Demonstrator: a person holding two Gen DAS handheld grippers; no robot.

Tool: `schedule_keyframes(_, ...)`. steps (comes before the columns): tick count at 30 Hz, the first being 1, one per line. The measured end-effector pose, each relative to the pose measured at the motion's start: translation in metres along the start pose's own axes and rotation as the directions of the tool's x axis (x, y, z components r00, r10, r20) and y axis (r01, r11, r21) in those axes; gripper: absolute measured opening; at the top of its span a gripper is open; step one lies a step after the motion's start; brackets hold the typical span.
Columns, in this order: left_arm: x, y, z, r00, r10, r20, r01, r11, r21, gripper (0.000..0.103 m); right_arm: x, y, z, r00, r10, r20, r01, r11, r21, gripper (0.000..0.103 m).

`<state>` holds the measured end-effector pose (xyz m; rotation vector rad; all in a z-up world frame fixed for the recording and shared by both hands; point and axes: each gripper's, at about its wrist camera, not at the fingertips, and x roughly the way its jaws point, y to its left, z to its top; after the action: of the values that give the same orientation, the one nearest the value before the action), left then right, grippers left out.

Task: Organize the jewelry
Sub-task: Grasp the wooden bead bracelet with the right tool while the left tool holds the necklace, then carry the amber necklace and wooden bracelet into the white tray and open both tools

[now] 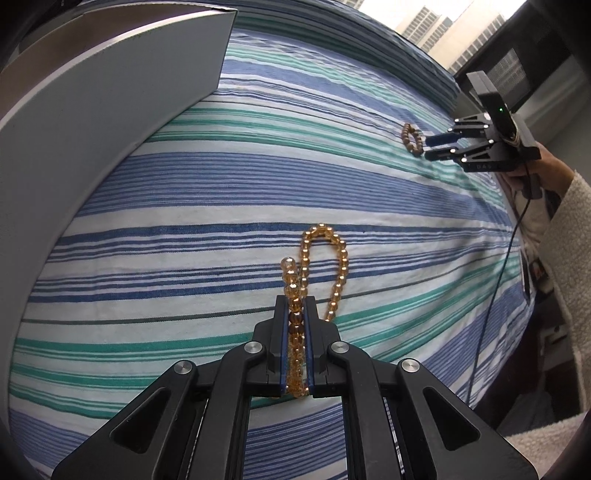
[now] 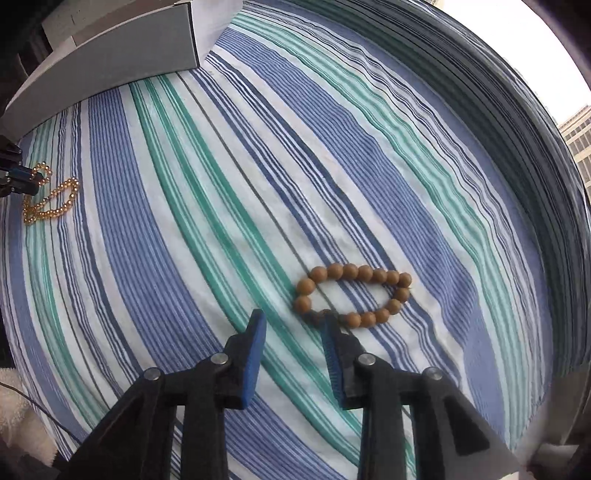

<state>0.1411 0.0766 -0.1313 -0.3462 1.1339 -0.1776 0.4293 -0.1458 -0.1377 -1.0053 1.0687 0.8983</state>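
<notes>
My left gripper (image 1: pixel 294 302) is shut on an amber glass bead strand (image 1: pixel 325 254). The beads run between its blue pads and a loop lies ahead on the striped bedsheet (image 1: pixel 184 206). The strand also shows at the far left of the right wrist view (image 2: pixel 55 201). My right gripper (image 2: pixel 291 317) is open and low over the sheet. Its right fingertip (image 2: pixel 328 321) touches the near edge of a brown wooden bead bracelet (image 2: pixel 354 295), which lies flat in an oval. In the left wrist view the right gripper (image 1: pixel 428 147) sits beside that bracelet (image 1: pixel 412 140).
A grey open cardboard box (image 1: pixel 110 110) stands at the left on the bed, also in the right wrist view (image 2: pixel 110 55). A window with buildings (image 1: pixel 443 29) is beyond the bed's far edge. A black cable (image 1: pixel 491 295) hangs from the right gripper.
</notes>
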Motion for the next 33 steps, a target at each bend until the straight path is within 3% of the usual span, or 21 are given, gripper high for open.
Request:
schedule_keyframes(5,0.0,0.001,0.0,1.0,-0.001,-0.005,0.001,1.0,-0.005,0.005,0.023,-0.001,0.005,1.0,-0.028,-0.011,0.027,0.997,-0.077,0.031)
schedule_keyframes(9,0.0,0.003,0.0,1.0,-0.006,-0.01,0.006,1.0,-0.011,0.005,0.029,-0.015,0.008,0.996,0.063,-0.068,-0.063,0.998,0.012,0.031)
schedule_keyframes(12,0.002,0.006,0.001,1.0,-0.016,-0.011,0.016,1.0,-0.021,0.005,0.032,-0.015,0.007,0.979,0.151,-0.137,-0.143,0.987,0.067,0.031)
schedule_keyframes(17,-0.001,0.005,0.002,1.0,-0.021,-0.006,0.021,1.0,-0.02,0.005,0.032,-0.005,0.007,0.966,0.174,-0.189,-0.144,0.977,0.16,0.033)
schedule_keyframes(18,-0.004,0.004,0.002,1.0,-0.023,0.0,0.023,1.0,-0.018,0.005,0.031,-0.002,0.007,0.966,0.158,-0.203,-0.125,0.978,0.165,0.028)
schedule_keyframes(19,-0.008,0.003,0.003,1.0,-0.026,0.01,0.026,1.0,-0.015,0.005,0.028,0.001,0.006,0.965,0.159,-0.211,-0.119,0.974,0.19,0.014)
schedule_keyframes(20,-0.013,0.002,0.003,0.999,-0.029,0.021,0.029,1.0,-0.012,0.005,0.026,0.002,0.005,0.962,0.179,-0.206,-0.13,0.964,0.233,0.014)
schedule_keyframes(23,-0.031,-0.002,0.004,0.997,-0.04,0.06,0.041,0.999,-0.009,0.005,0.005,-0.001,-0.002,0.96,0.269,-0.074,-0.222,0.897,0.383,0.014)
schedule_keyframes(26,-0.048,-0.004,0.006,0.993,-0.065,0.094,0.067,0.998,-0.013,0.005,-0.025,-0.014,-0.018,0.943,0.311,0.121,-0.325,0.774,0.544,0.014)
schedule_keyframes(30,-0.071,-0.006,0.005,0.987,-0.094,0.128,0.097,0.995,-0.011,0.005,-0.065,-0.002,-0.037,0.891,0.321,0.322,-0.454,0.673,0.584,0.014)
schedule_keyframes(33,-0.086,-0.007,0.005,0.982,-0.116,0.146,0.12,0.993,-0.019,0.005,-0.089,0.016,-0.04,0.829,0.328,0.454,-0.554,0.6,0.577,0.014)
